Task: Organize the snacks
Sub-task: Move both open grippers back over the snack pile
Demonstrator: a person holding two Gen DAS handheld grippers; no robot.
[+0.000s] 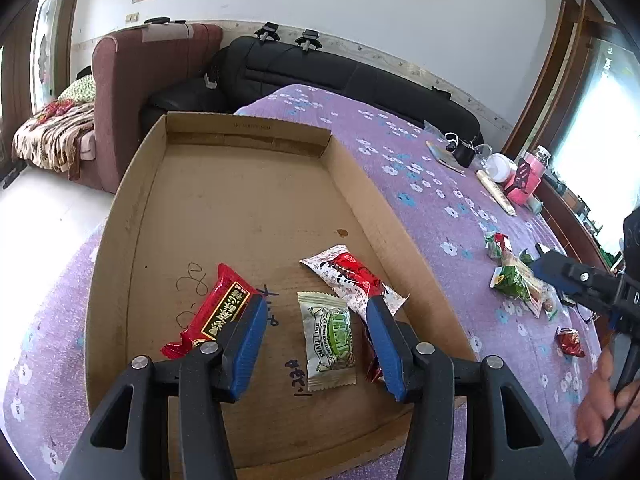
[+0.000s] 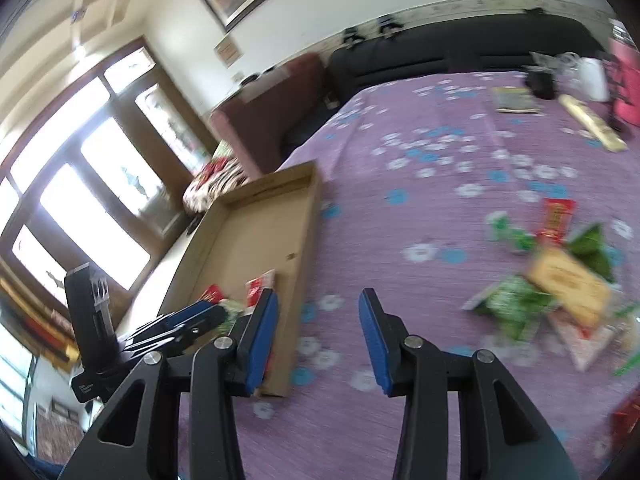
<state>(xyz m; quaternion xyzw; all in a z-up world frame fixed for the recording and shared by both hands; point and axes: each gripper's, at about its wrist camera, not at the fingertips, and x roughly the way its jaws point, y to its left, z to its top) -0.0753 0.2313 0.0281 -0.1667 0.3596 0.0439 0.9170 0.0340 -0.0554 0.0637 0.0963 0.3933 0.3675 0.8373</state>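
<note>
A shallow cardboard tray (image 1: 240,200) lies on the purple flowered cloth (image 1: 432,184). In it are a red packet (image 1: 218,312), a green-and-white packet (image 1: 330,336) and a white-and-red packet (image 1: 348,276). My left gripper (image 1: 316,300) hovers open over them, pads touching nothing. A loose pile of green, yellow and red snacks (image 1: 516,280) sits on the cloth to the right, with a small red sweet (image 1: 570,342) nearer. My right gripper (image 2: 319,294) is open and empty over bare cloth, between the tray (image 2: 248,232) and the blurred pile (image 2: 560,288).
A pink container (image 1: 528,176), a white jar (image 1: 500,166), a long flat box (image 1: 496,192) and a booklet (image 1: 444,154) stand at the table's far right. A black sofa (image 1: 320,68) and maroon armchair (image 1: 132,92) are behind. A person's hand (image 1: 600,400) holds the right gripper.
</note>
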